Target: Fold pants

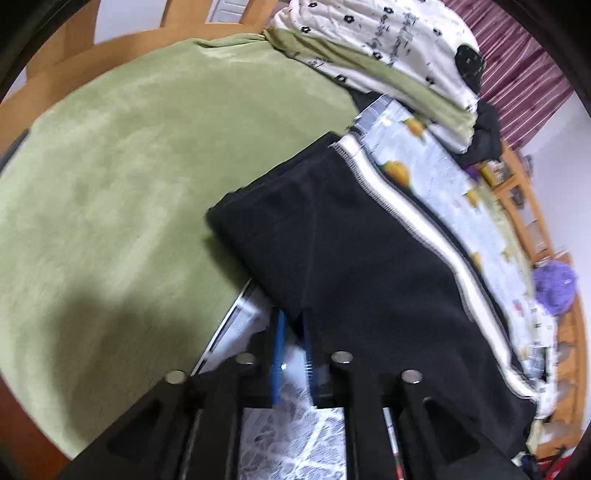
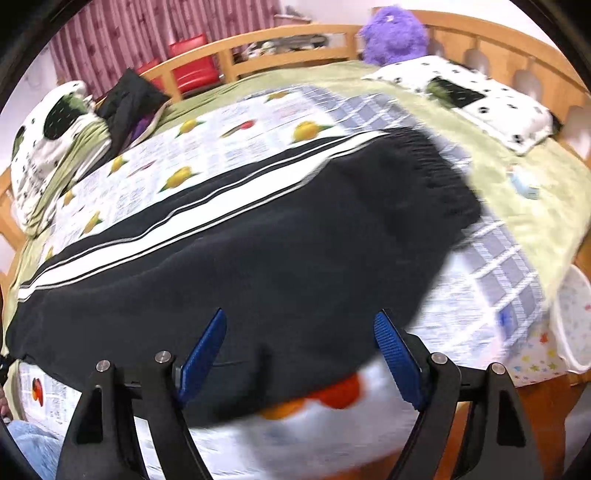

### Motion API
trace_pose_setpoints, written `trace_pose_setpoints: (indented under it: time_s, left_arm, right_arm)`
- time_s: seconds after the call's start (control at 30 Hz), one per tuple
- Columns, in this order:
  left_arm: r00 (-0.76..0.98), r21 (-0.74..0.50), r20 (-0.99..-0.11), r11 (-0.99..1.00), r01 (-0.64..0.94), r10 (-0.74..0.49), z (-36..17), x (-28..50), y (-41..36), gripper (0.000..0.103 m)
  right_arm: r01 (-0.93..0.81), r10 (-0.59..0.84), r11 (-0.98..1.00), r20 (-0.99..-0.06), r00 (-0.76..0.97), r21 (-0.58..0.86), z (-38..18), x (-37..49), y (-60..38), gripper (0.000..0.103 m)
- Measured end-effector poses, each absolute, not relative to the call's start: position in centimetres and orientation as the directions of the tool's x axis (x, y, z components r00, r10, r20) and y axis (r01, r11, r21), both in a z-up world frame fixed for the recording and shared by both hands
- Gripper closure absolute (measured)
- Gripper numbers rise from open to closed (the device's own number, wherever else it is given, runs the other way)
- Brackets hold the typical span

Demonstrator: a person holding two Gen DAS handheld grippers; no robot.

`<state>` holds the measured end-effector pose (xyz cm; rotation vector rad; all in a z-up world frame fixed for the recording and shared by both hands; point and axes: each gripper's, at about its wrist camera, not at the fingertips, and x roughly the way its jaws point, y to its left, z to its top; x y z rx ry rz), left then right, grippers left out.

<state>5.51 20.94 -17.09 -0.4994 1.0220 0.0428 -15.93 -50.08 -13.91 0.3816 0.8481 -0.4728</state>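
Black pants (image 2: 258, 251) with a white side stripe (image 2: 192, 221) lie lengthwise on a fruit-print sheet (image 2: 236, 122) on a bed. In the left wrist view the pants' leg end (image 1: 332, 229) lies over the sheet and the green blanket. My left gripper (image 1: 294, 332) has its blue pads close together, pinching the pants' near edge. My right gripper (image 2: 299, 332) is open, its blue pads wide apart just above the pants' near edge, with the ribbed waistband (image 2: 436, 173) to the far right.
A green blanket (image 1: 110, 184) covers the bed. A spotted white quilt (image 1: 369, 44) and dark clothes (image 2: 129, 99) are heaped at one end. A spotted pillow (image 2: 480, 96) and purple plush toy (image 2: 391, 33) sit by the wooden bed rail (image 2: 295, 40). A white bucket (image 2: 576, 317) stands beside the bed.
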Motion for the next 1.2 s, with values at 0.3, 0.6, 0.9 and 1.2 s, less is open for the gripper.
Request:
trace_pose_setpoints:
  time_s: [0.3, 0.6, 0.9, 1.2]
  left_arm:
    - [0.572, -0.389, -0.796, 0.89, -0.237, -0.196, -17.6, 3.5, 17.7, 0.065]
    - [0.622, -0.44, -0.76, 0.855, -0.276, -0.19, -18.0, 4.7, 16.5, 0.063]
    - [0.659, -0.427, -0.72, 0.888, -0.17, -0.22, -15.3, 3.7, 14.7, 0.063]
    - [0.663, -0.415, -0.688, 0.91, -0.023, -0.296, -11.0, 2.3, 14.6, 0.063]
  right_arm:
    - [0.672, -0.209, 0.622, -0.742, 0.637, 0.402, -16.7, -19.4, -61.0, 0.02]
    - [0.68, -0.121, 0.538, -0.753, 0.647, 0.498, -18.2, -11.4, -66.0, 0.057]
    - [0.687, -0.193, 0.672, -0.83, 0.524, 0.277, -17.0, -9.9, -68.8, 0.072]
    - [0.636, -0.422, 0.771, -0.766, 0.484, -0.023, -10.9, -13.2, -62.6, 0.053]
